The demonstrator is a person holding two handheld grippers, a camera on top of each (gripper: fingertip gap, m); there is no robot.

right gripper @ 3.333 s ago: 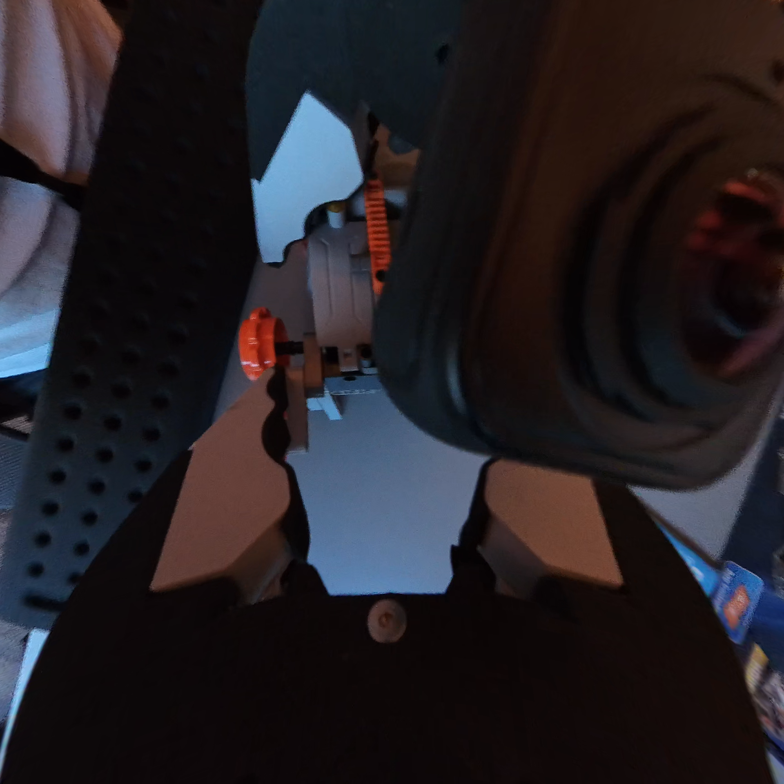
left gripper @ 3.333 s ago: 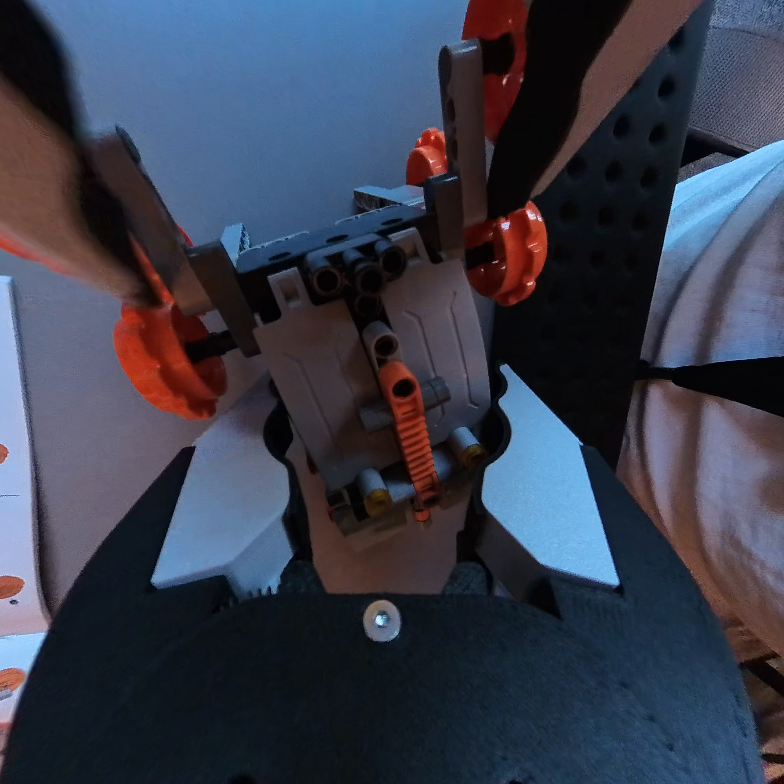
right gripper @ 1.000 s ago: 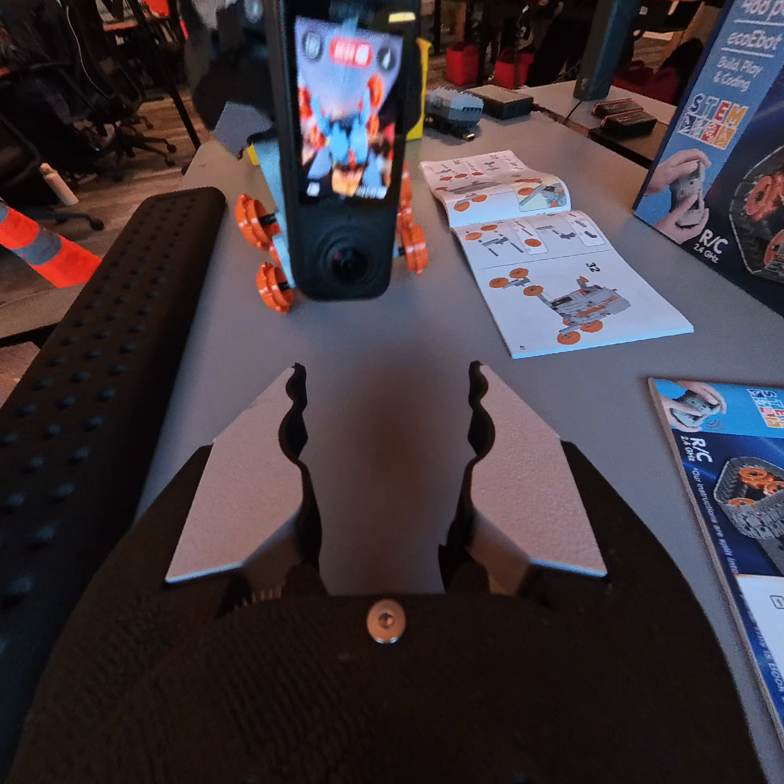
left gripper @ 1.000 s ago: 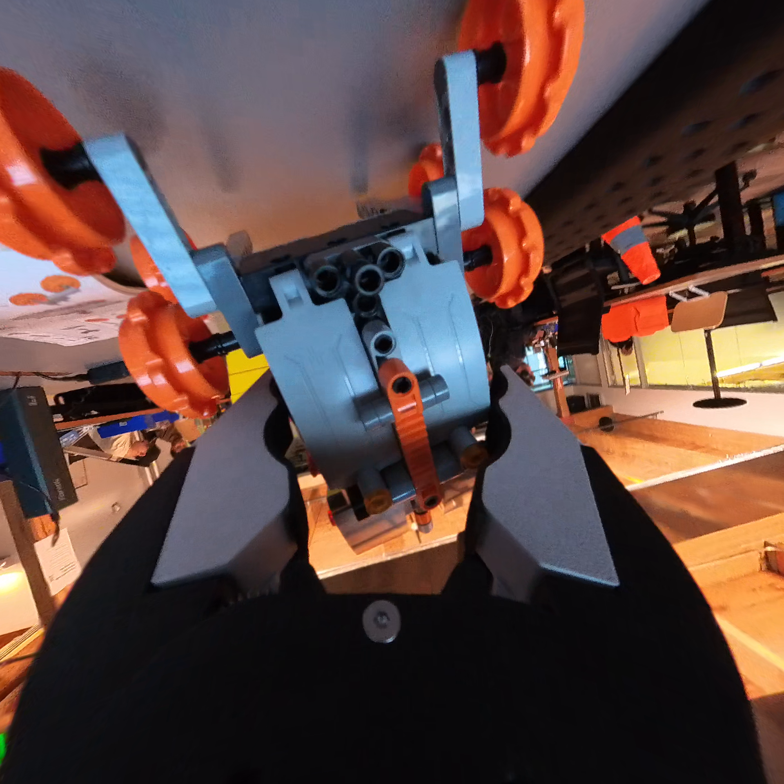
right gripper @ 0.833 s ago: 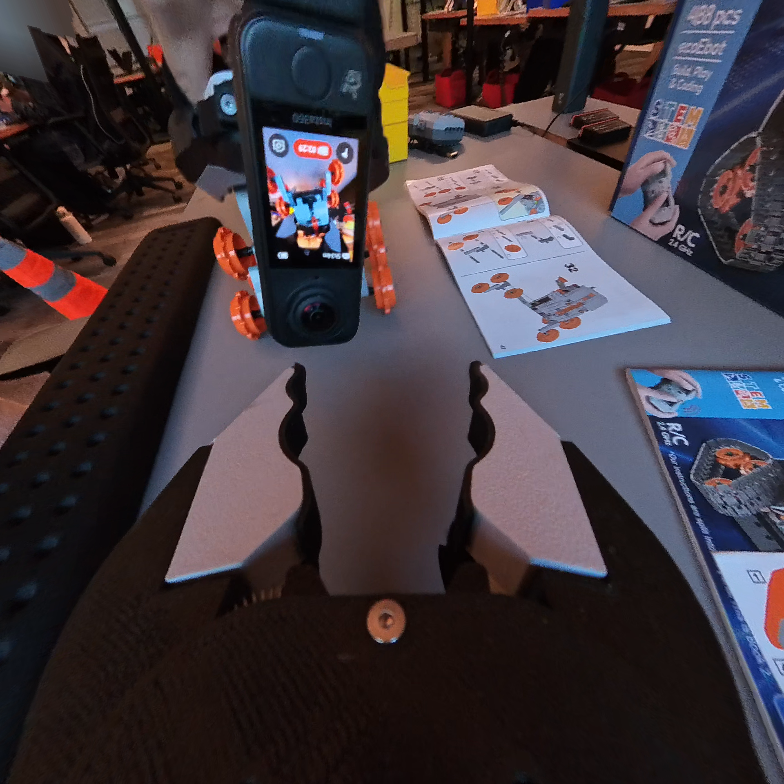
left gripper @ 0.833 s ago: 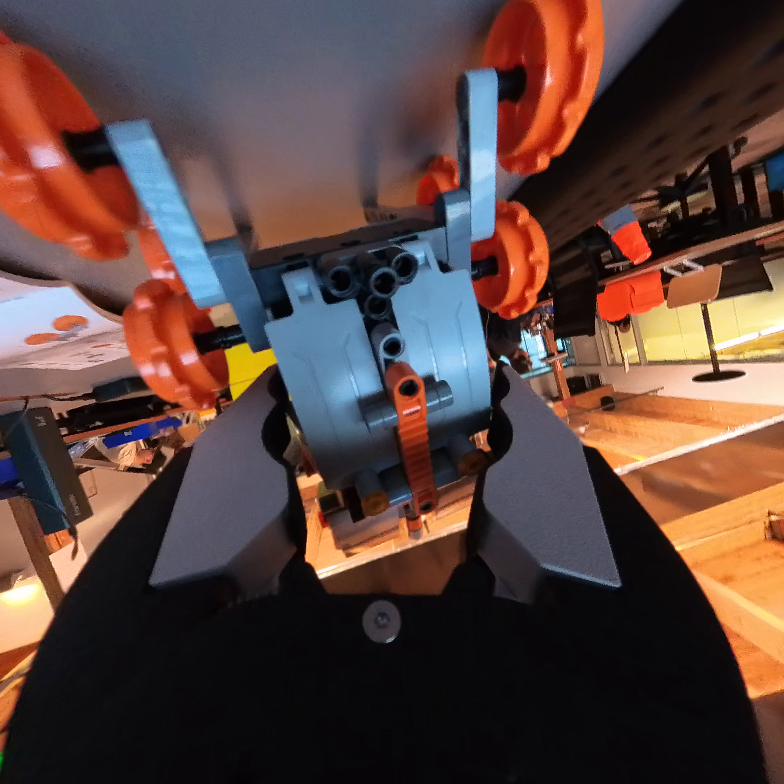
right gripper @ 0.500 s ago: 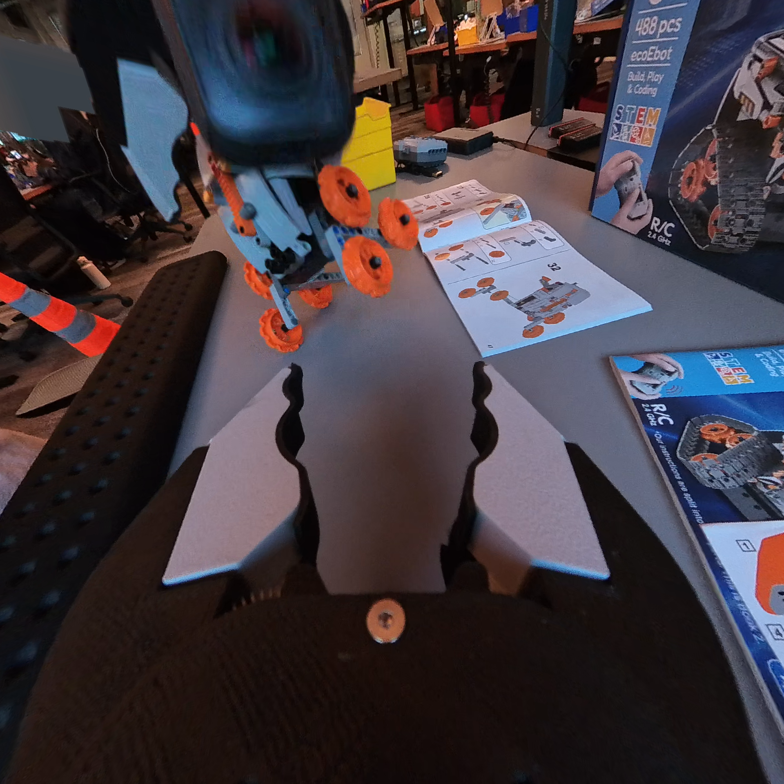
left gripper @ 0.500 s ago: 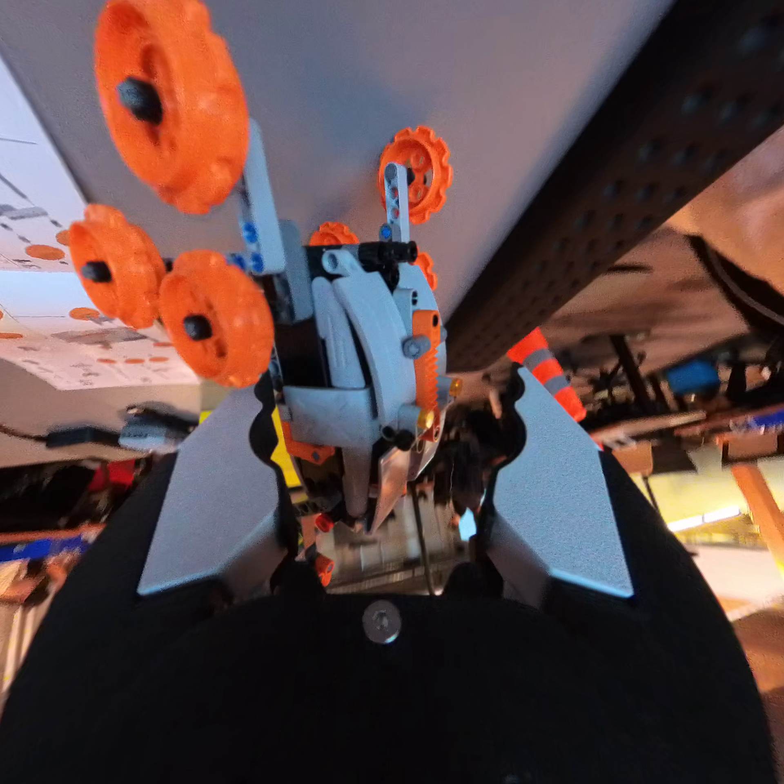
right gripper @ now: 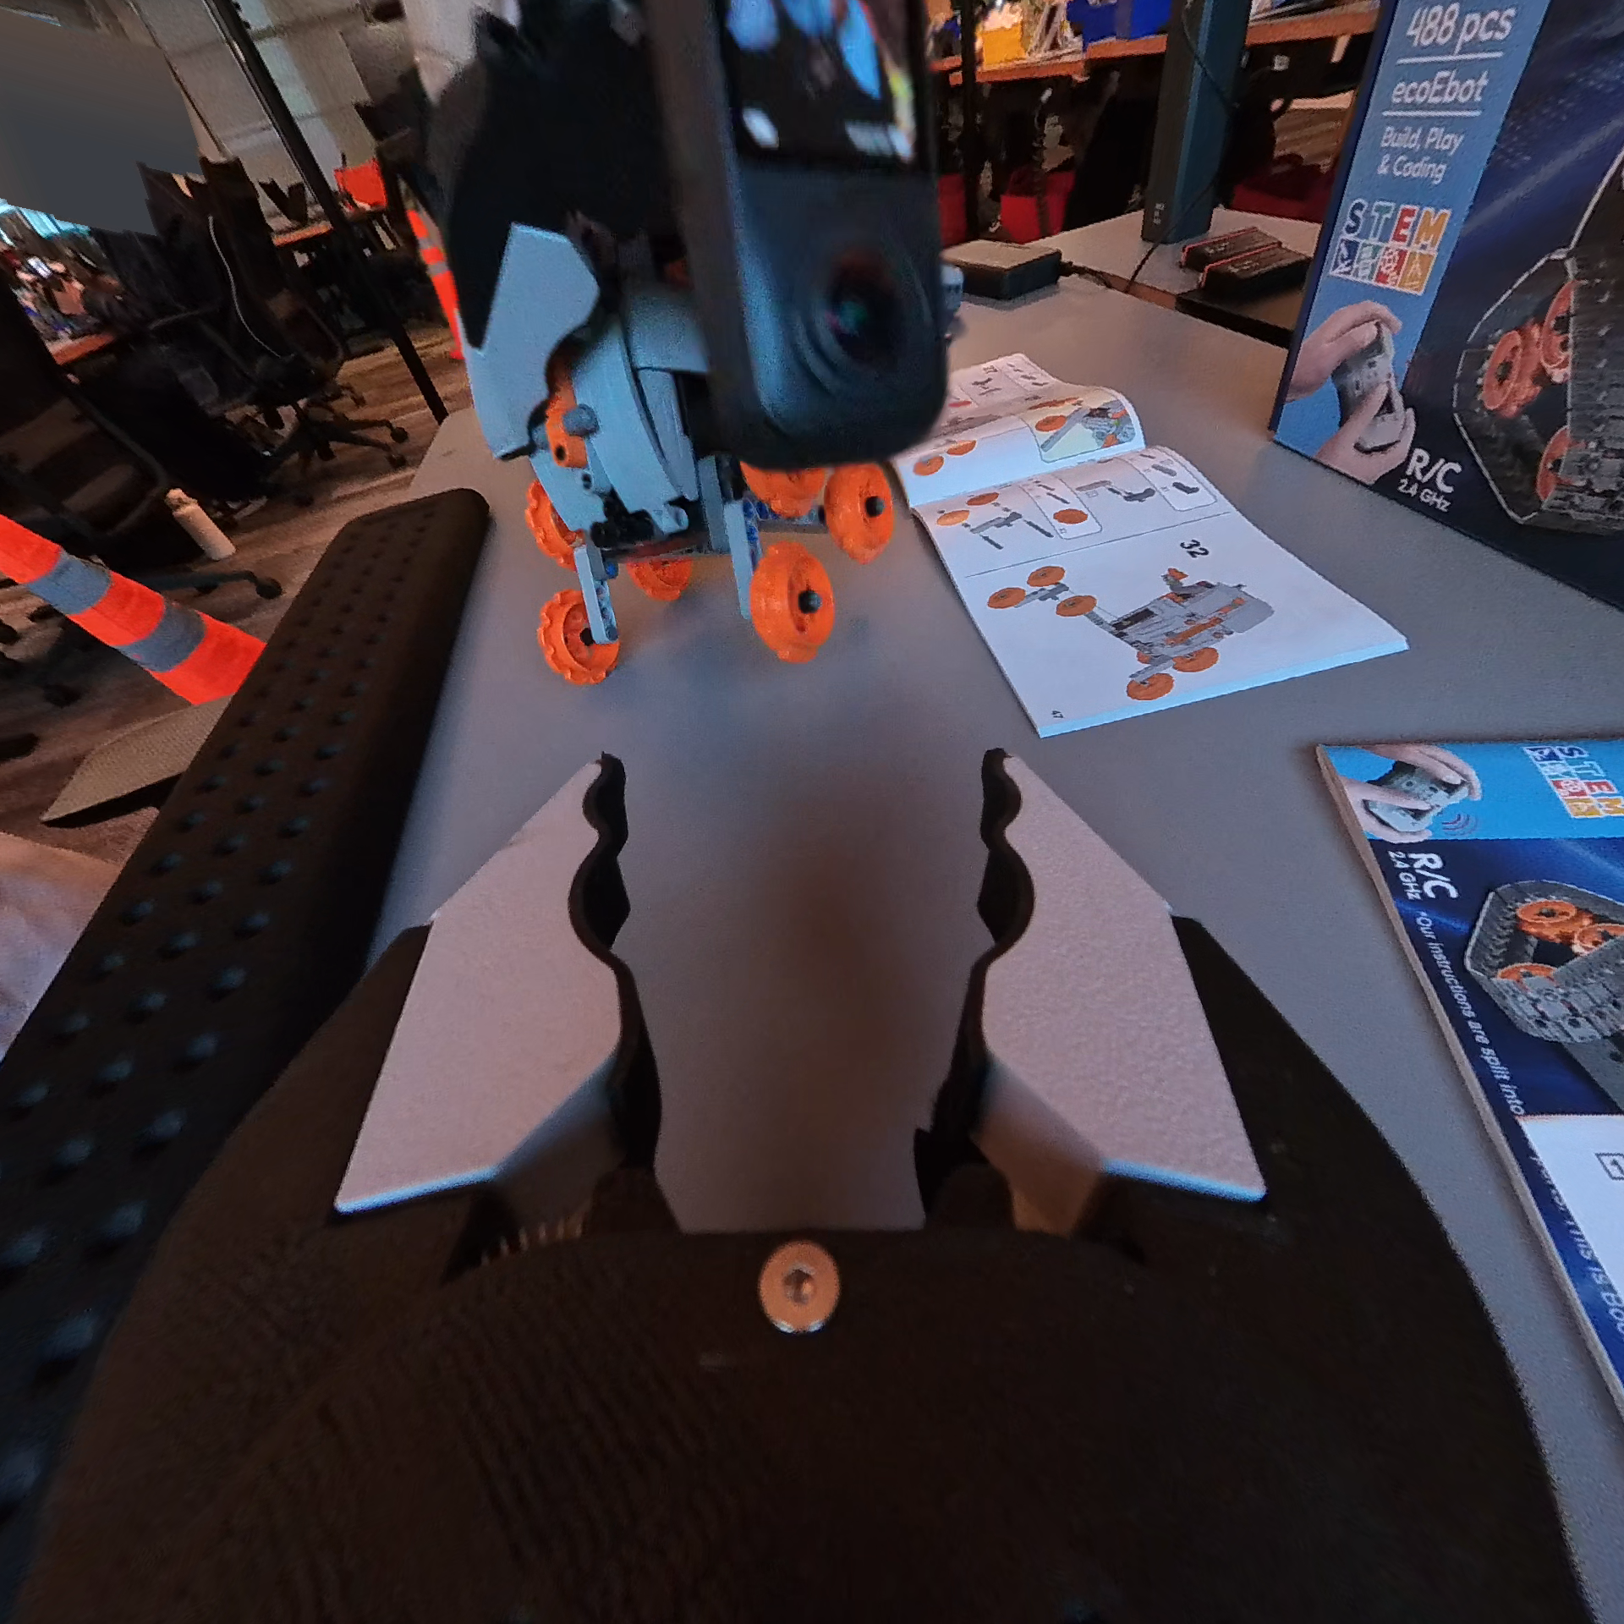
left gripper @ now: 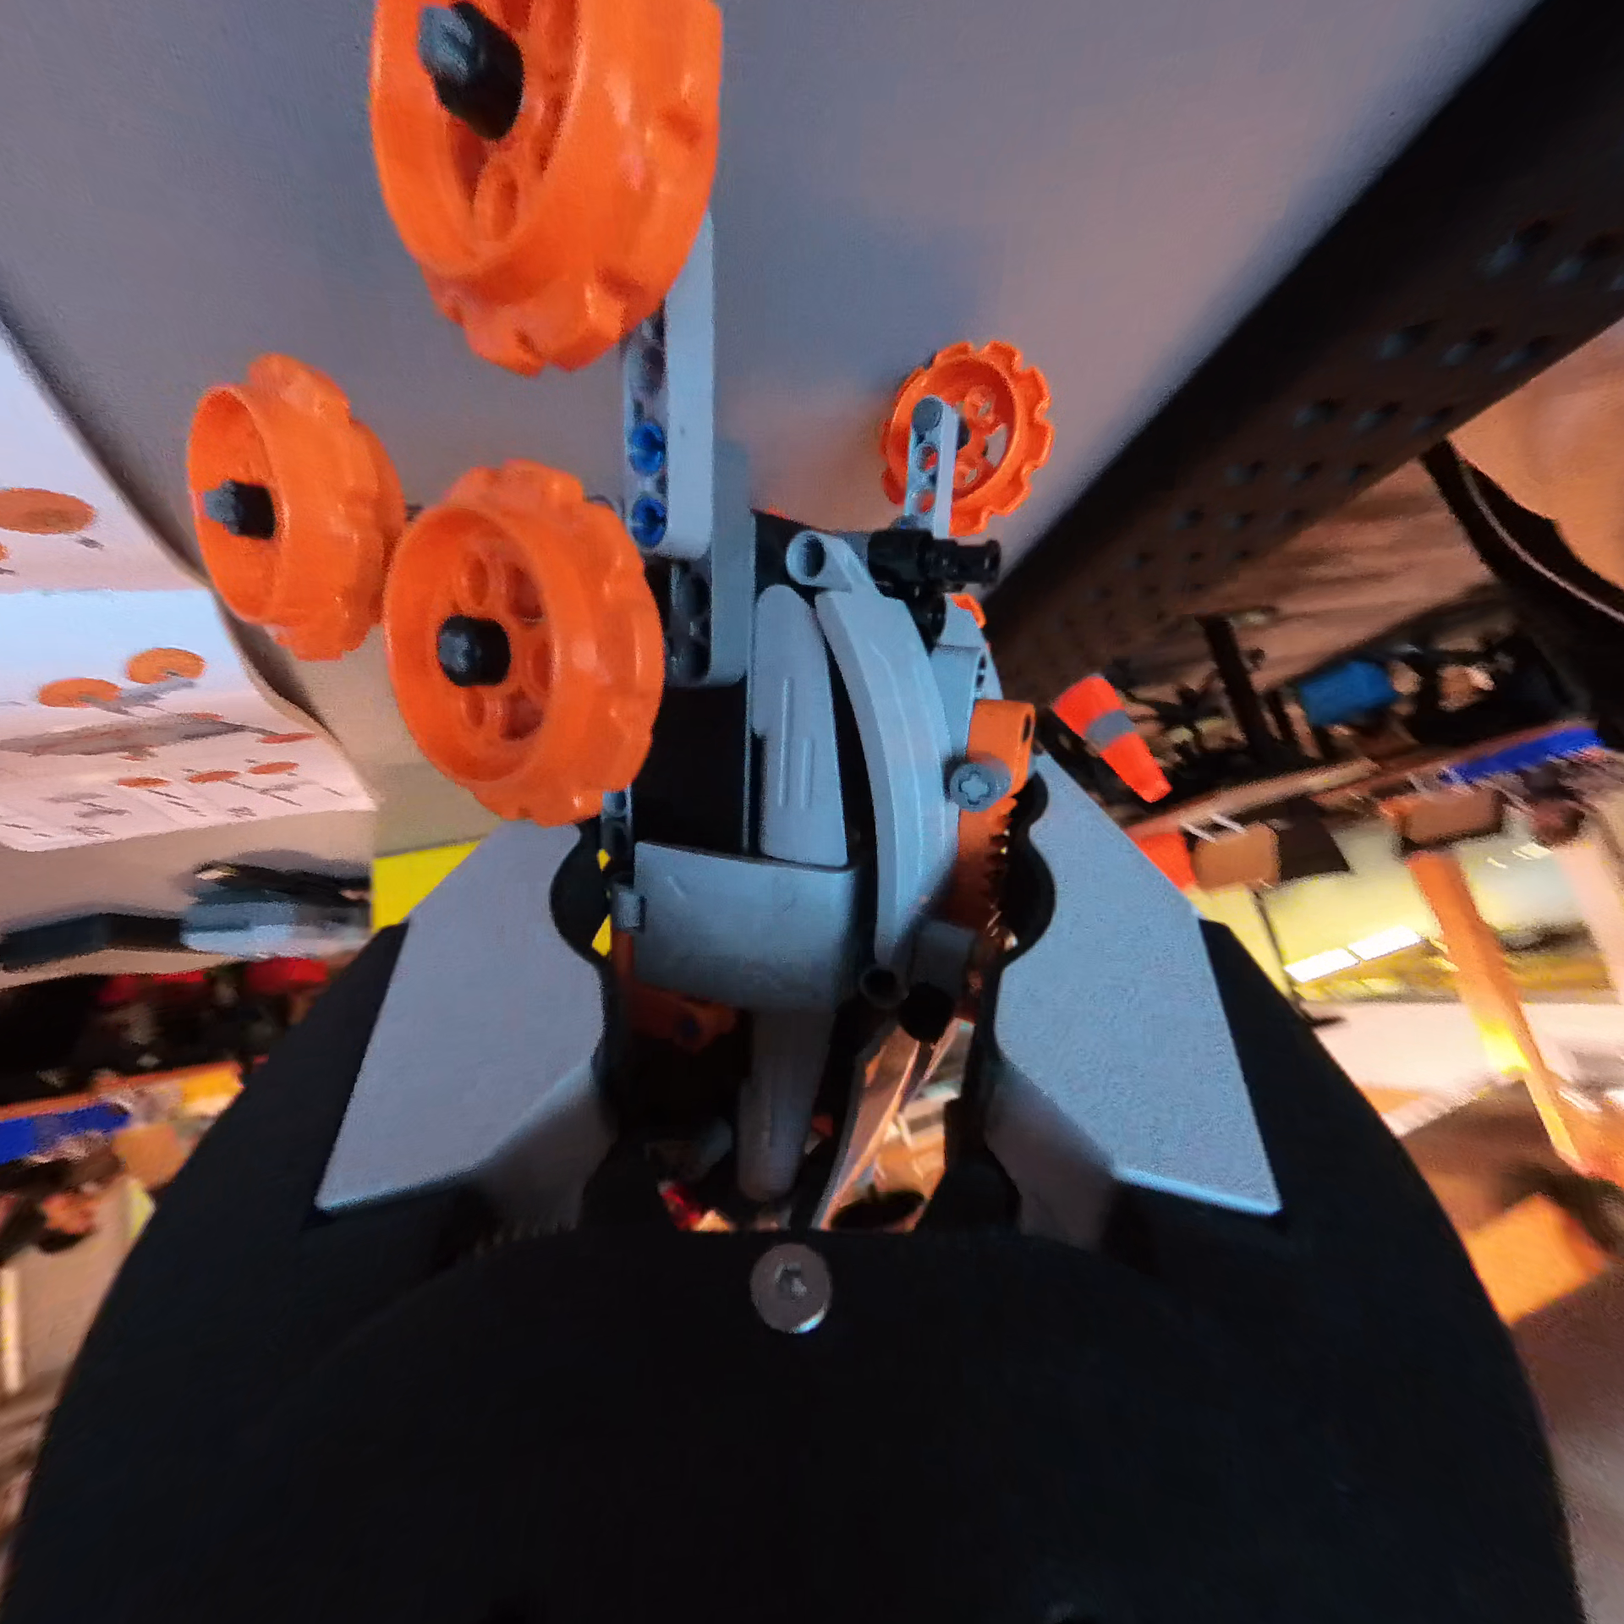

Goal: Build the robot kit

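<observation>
The left tool (left gripper: 795,914) is clenched on a grey brick-built rover with orange wheels (left gripper: 791,791), centre frame, above the grey counter (left gripper: 967,220). It could twist loose, since only its narrow body is pinched. The right tool (right gripper: 795,879) gapes empty, lower centre. An open instruction booklet (right gripper: 1142,571) lies right; a black perforated pad (right gripper: 220,879) lines the left.

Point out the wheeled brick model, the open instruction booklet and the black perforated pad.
wheeled brick model (right gripper: 633,457): right wrist view, on its grey body panel.
open instruction booklet (right gripper: 1169,562): right wrist view, on the lower white page.
black perforated pad (right gripper: 264,826): right wrist view, on its dimpled top face.
</observation>
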